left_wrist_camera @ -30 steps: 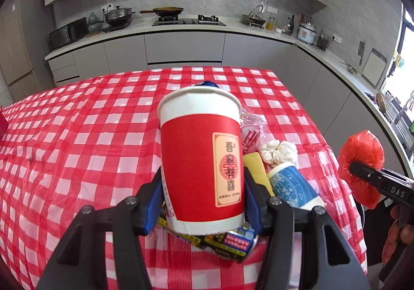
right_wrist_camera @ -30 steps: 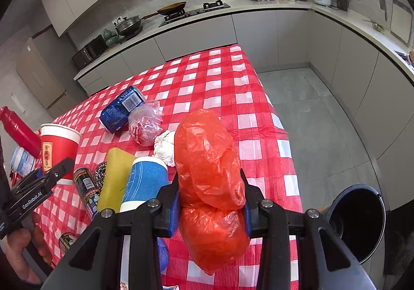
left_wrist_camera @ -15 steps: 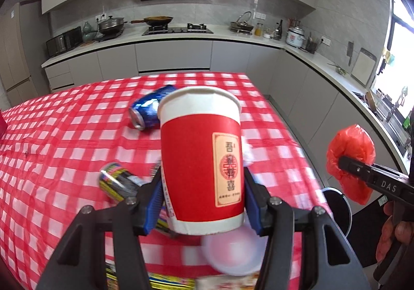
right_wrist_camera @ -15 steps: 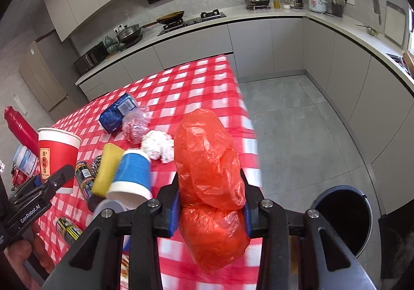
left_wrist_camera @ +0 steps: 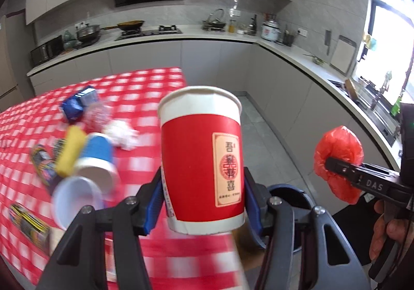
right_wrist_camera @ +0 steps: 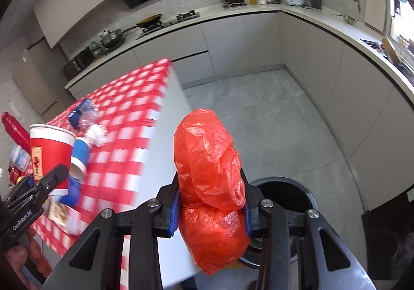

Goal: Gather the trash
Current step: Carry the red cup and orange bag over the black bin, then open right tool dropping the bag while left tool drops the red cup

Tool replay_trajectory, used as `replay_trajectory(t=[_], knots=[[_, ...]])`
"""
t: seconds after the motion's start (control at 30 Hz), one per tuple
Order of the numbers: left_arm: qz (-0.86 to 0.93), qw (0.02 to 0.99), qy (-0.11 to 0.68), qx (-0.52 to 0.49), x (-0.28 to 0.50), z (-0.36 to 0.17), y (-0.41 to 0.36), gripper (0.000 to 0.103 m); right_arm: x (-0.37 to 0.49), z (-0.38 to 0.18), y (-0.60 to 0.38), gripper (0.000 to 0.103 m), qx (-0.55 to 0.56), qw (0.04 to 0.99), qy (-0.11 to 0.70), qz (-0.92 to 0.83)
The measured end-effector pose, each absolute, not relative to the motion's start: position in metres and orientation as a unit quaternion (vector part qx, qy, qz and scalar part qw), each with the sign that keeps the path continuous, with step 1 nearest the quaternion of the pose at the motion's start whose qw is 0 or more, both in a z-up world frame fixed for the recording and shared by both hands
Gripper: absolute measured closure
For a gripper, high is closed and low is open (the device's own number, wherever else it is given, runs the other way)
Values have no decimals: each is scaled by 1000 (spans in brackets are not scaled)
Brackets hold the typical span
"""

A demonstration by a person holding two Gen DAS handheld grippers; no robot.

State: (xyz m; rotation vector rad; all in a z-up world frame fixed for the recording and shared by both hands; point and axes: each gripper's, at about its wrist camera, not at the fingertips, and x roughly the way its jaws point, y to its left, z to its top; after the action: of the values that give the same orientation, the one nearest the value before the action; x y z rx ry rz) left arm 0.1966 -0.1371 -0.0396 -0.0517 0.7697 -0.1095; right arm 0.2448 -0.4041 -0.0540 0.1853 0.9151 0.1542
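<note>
Left tongs [left_wrist_camera: 203, 194] are clamped on an upright red cup [left_wrist_camera: 201, 160]; the blue pads press its lower wall from both sides. Behind the tongs and to their left, on the checked table [left_wrist_camera: 145, 160], lie a blue cup [left_wrist_camera: 97, 152], a yellow sponge [left_wrist_camera: 69, 150], a paper ball [left_wrist_camera: 121, 134] and more wrappers. Just under the right finger, the bin [left_wrist_camera: 289, 191] shows a part of its dark rim. Far to the right, the other tongs carry a red bag [left_wrist_camera: 339, 160].

Right tongs [right_wrist_camera: 211, 204] are closed on that bag [right_wrist_camera: 209, 173], which bulges above and below the pads. The bin [right_wrist_camera: 284, 194] opens just behind them, on the floor.

One risk, I think: the cup is held low, so a tilt may let it slip. Another: the bag is light and puffy and may cling to a pad or land on the rim if released off the middle.
</note>
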Motion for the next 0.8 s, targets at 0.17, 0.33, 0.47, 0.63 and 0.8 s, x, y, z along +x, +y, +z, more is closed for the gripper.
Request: replay_trajectory(t=[0.17, 0.33, 0.47, 0.63, 0.8], knots=[[-75, 921, 382, -17, 195, -57, -187, 47, 239, -87, -460, 63, 87, 880, 464, 55], [-88, 915, 394, -6, 201, -81, -226, 47, 243, -134, -487, 63, 92, 863, 494, 59], [-90, 906, 413, -4, 207, -110, -248, 47, 249, -178, -499, 63, 97, 846, 520, 63], [-79, 894, 440, 1, 208, -142, -261, 47, 267, -228, -503, 48, 66, 829, 552, 57], [-68, 890, 451, 0, 205, -156, -273, 47, 268, -237, -520, 28, 78, 834, 544, 42]])
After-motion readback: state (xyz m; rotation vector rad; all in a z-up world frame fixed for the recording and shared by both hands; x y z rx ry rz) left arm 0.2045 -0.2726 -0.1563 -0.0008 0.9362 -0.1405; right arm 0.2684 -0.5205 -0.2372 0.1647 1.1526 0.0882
